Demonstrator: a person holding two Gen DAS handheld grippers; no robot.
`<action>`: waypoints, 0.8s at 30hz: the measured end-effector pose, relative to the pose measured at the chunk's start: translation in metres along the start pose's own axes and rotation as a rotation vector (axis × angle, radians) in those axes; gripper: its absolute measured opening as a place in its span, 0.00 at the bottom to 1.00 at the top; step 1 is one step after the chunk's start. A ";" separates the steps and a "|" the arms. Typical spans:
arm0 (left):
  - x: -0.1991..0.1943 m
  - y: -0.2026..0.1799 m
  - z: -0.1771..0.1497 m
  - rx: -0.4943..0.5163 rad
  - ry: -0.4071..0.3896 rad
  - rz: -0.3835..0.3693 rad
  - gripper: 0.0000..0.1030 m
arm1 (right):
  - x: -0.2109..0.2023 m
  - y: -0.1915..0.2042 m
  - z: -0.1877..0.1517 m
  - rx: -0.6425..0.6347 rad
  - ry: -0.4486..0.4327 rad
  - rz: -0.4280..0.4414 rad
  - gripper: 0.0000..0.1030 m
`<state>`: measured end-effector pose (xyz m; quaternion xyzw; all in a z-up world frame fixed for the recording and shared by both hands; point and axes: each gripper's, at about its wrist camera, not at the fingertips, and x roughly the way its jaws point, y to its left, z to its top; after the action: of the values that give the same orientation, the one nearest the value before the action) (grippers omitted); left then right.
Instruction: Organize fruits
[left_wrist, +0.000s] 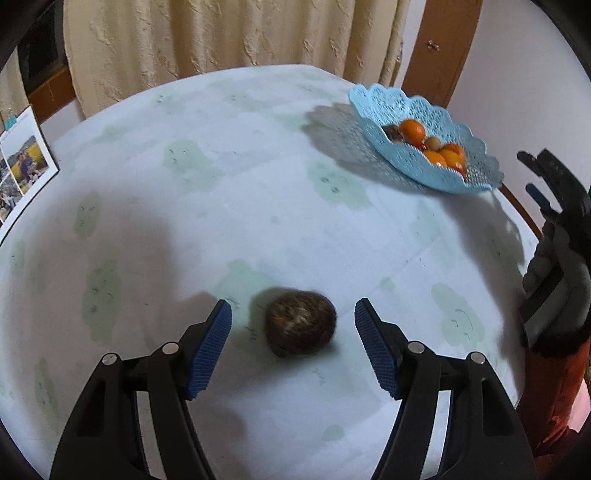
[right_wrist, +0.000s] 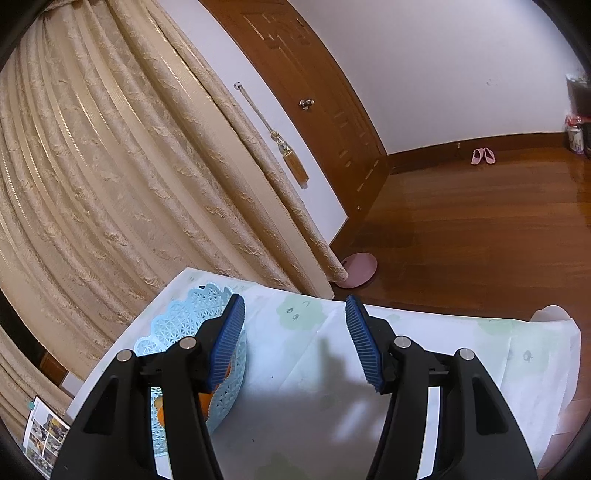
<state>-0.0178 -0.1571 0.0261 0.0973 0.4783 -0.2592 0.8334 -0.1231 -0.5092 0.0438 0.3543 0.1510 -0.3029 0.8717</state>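
A brown, rough, roundish fruit (left_wrist: 301, 323) lies on the table between the fingers of my left gripper (left_wrist: 293, 312), which is open and not touching it. A light blue lattice basket (left_wrist: 476, 170) at the far right holds several oranges (left_wrist: 413, 130) and other small fruits. My right gripper (right_wrist: 295, 306) is open and empty above the table, with the basket (right_wrist: 177, 325) just left of its left finger. The right gripper also shows at the right edge of the left wrist view (left_wrist: 532, 173).
The table (left_wrist: 221, 184) has a pale cloth with green cloud prints. A photo sheet (left_wrist: 22, 166) lies at its left edge. A beige curtain (right_wrist: 110, 166) hangs behind; a wooden door (right_wrist: 314, 92) and wood floor (right_wrist: 480, 229) lie to the right.
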 end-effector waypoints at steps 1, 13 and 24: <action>0.002 -0.002 -0.001 0.005 0.007 -0.001 0.59 | 0.000 0.000 0.000 0.000 0.000 0.001 0.57; -0.002 -0.006 0.008 0.041 -0.019 0.036 0.40 | -0.003 0.001 0.000 -0.012 -0.012 -0.004 0.57; -0.011 -0.055 0.084 0.131 -0.168 0.034 0.40 | -0.047 0.072 -0.033 -0.397 -0.257 -0.024 0.60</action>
<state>0.0117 -0.2347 0.0843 0.1374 0.3873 -0.2829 0.8666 -0.1146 -0.4255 0.0814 0.1327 0.0995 -0.3201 0.9328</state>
